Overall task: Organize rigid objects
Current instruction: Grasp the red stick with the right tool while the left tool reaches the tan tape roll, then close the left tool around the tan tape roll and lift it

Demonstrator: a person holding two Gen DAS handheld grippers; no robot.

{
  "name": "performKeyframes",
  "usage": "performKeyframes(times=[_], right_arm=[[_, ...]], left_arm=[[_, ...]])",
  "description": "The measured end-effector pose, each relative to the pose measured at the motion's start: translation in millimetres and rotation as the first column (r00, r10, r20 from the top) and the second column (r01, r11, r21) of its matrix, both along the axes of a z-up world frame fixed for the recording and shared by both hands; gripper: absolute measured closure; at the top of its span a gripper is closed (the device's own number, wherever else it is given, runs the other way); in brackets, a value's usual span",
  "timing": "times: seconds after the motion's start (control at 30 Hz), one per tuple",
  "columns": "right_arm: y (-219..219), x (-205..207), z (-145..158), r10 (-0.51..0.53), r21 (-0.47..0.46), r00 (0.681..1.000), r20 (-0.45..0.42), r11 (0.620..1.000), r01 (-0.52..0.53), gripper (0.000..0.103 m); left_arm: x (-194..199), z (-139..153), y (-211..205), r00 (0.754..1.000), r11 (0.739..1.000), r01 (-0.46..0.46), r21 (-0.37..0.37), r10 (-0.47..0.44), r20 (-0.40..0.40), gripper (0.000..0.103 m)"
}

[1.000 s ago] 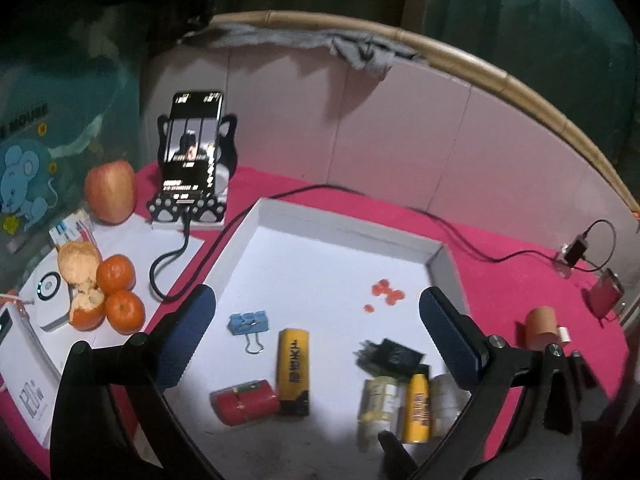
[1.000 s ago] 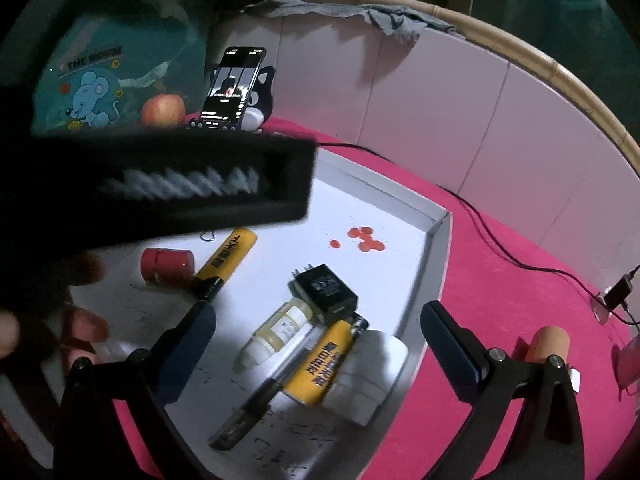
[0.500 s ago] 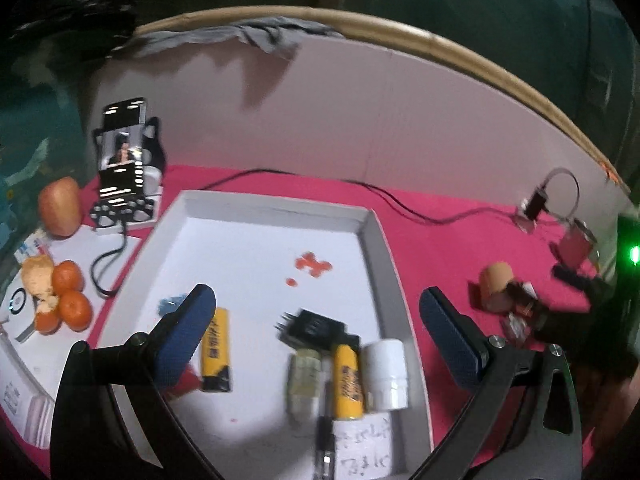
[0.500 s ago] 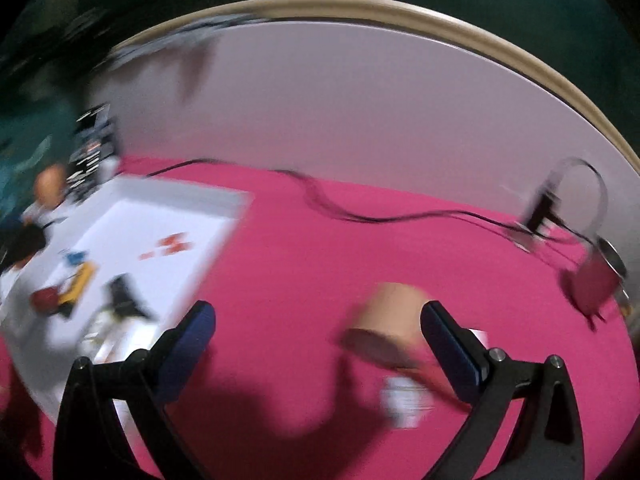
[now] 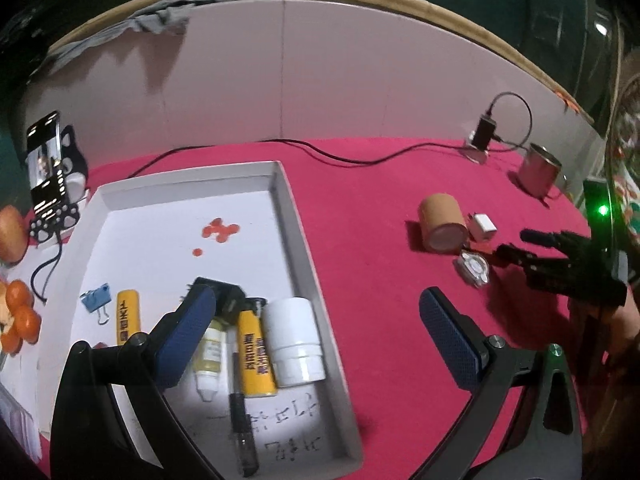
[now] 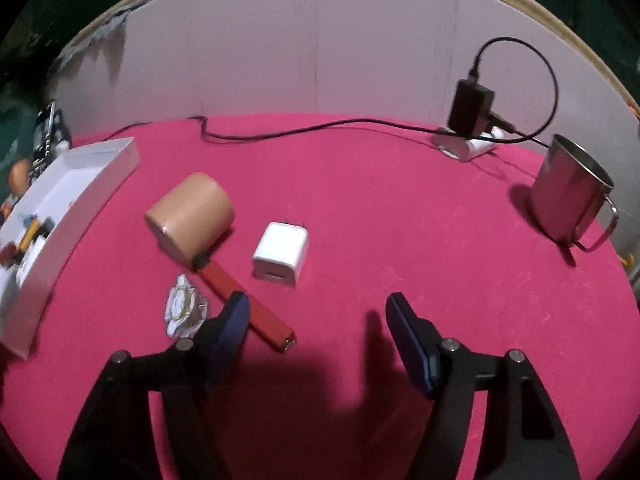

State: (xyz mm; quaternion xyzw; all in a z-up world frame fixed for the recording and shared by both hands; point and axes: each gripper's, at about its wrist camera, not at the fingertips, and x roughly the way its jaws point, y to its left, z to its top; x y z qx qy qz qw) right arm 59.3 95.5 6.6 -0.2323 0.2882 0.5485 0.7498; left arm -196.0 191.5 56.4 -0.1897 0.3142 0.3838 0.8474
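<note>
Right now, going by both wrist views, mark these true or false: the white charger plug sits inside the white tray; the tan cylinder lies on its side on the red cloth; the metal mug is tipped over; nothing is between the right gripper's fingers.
1. The white charger plug sits inside the white tray. False: it lies on the red cloth, outside the tray.
2. The tan cylinder lies on its side on the cloth. True.
3. The metal mug is tipped over. False: it stands upright.
4. Nothing is between the right gripper's fingers. True; its jaws are closing on bare cloth.
</note>
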Motion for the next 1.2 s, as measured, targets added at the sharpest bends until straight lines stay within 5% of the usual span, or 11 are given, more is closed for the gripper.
performKeyframes(times=[0.23, 0.43, 0.67, 0.83, 1.07, 1.1, 1.17, 1.2], right_arm=[[25, -32, -12, 0.137, -0.094, 0.986, 0.093, 0.987, -0.128, 0.052], [18, -43, -10, 0.191, -0.12, 0.98, 0.056, 0.976, -0.183, 0.094], [-51, -33, -14, 0.163, -0.04, 0.979, -0.118, 0.985, -0.169, 0.093], [-66, -22, -16, 0.126, 0.006, 0.967, -0.222, 0.992, -0.128, 0.093], [-65, -15, -16, 0.112, 0.036, 0.948, -0.298, 0.994, -0.106, 0.093], [-64, -16, -16, 0.109, 0.04, 0.945, -0.308, 0.994, -0.102, 0.093], [-63, -14, -16, 0.104, 0.048, 0.939, -0.329, 0.994, -0.093, 0.093], [-62, -14, -15, 0.103, 0.049, 0.937, -0.333, 0.995, -0.092, 0.093]], left_arm=[[32, 7, -8, 0.993, 0.994, 0.111, -0.016, -0.112, -0.034, 0.0], [76, 10, 1, 0.986, 0.984, 0.157, -0.081, -0.161, -0.048, 0.0], [126, -8, 18, 0.981, 0.976, 0.193, -0.102, -0.195, -0.007, 0.0], [169, -23, 18, 0.98, 0.963, 0.189, -0.191, -0.198, -0.025, 0.0], [211, -48, 9, 0.962, 0.973, 0.15, -0.174, -0.184, -0.2, 0.001], [210, -51, 11, 0.962, 0.974, 0.144, -0.174, -0.179, -0.207, 0.01], [206, -54, 12, 0.966, 0.977, 0.112, -0.181, -0.15, -0.212, 0.049], [202, -55, 13, 0.97, 0.98, 0.062, -0.189, -0.104, -0.218, 0.051]])
